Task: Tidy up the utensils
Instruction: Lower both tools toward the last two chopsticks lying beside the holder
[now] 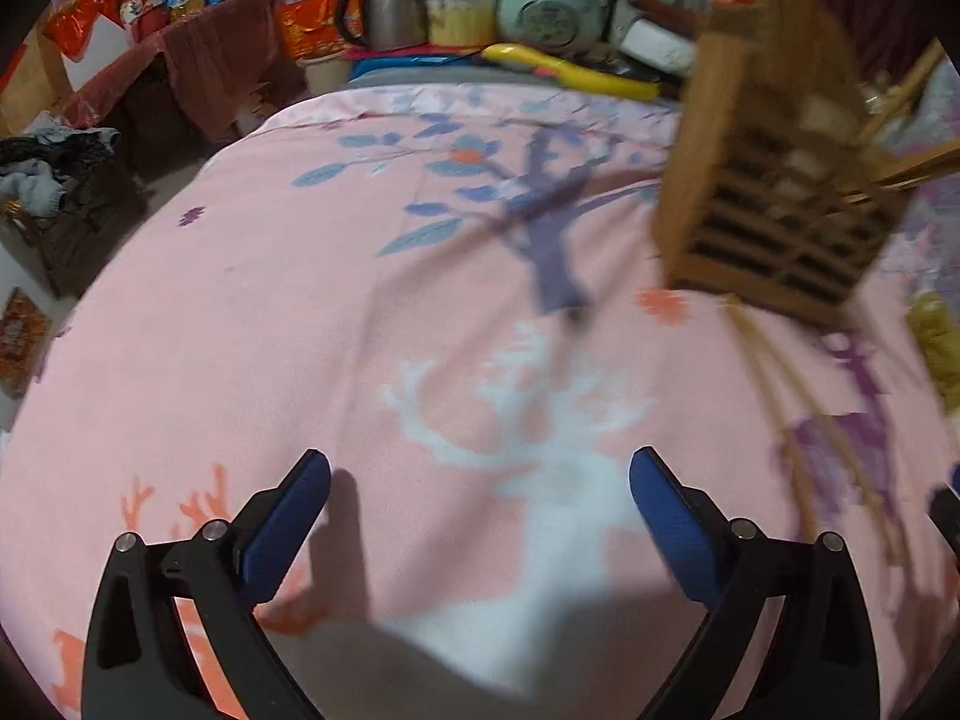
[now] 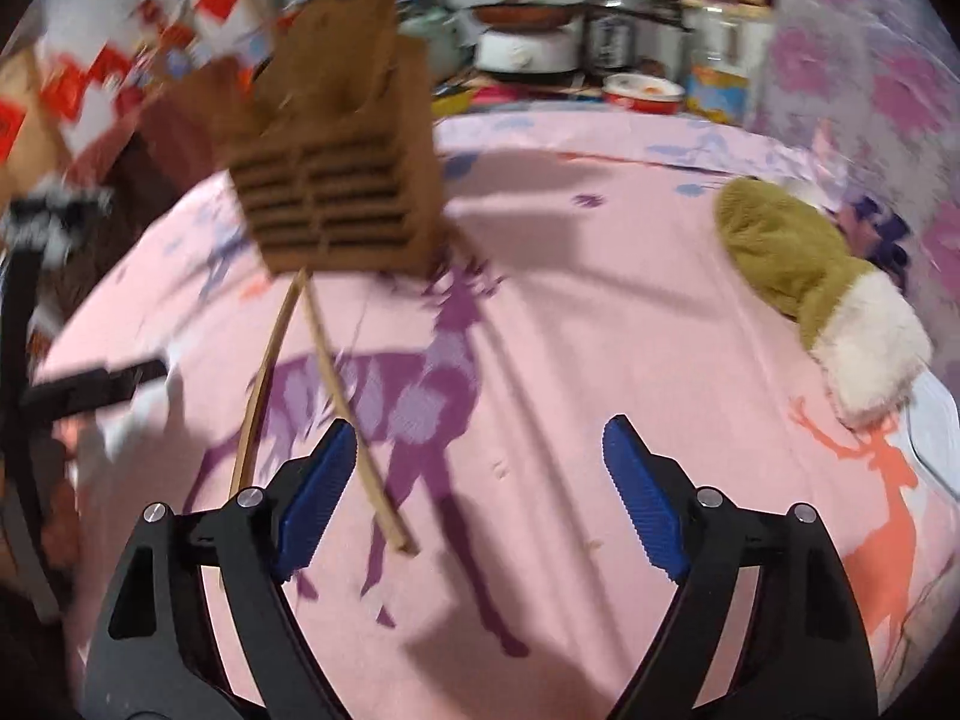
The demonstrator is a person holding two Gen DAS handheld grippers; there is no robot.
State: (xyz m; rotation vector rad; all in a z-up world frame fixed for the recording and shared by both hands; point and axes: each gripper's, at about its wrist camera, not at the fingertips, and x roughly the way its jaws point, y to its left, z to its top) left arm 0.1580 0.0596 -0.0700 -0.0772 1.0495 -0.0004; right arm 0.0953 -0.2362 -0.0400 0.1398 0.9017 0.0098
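A wooden slatted utensil holder (image 1: 780, 204) stands on the pink deer-print cloth (image 1: 360, 312) at the right, with chopsticks (image 1: 906, 171) sticking out of it. It also shows in the right wrist view (image 2: 342, 180) at upper left. Two loose wooden chopsticks (image 2: 354, 420) lie on the cloth in front of the holder; in the left wrist view they (image 1: 798, 420) are blurred. My left gripper (image 1: 480, 516) is open and empty above the cloth. My right gripper (image 2: 474, 486) is open and empty, its left finger (image 2: 318, 492) next to the chopsticks.
A green and white mitten (image 2: 822, 300) lies on the cloth at the right. Behind the table are a kettle (image 1: 384, 6), a rice cooker (image 1: 552, 6), a yellow tool (image 1: 570, 69), pots (image 2: 630, 30) and a bowl (image 2: 642, 93). The left gripper's dark body (image 2: 90, 390) shows at the left.
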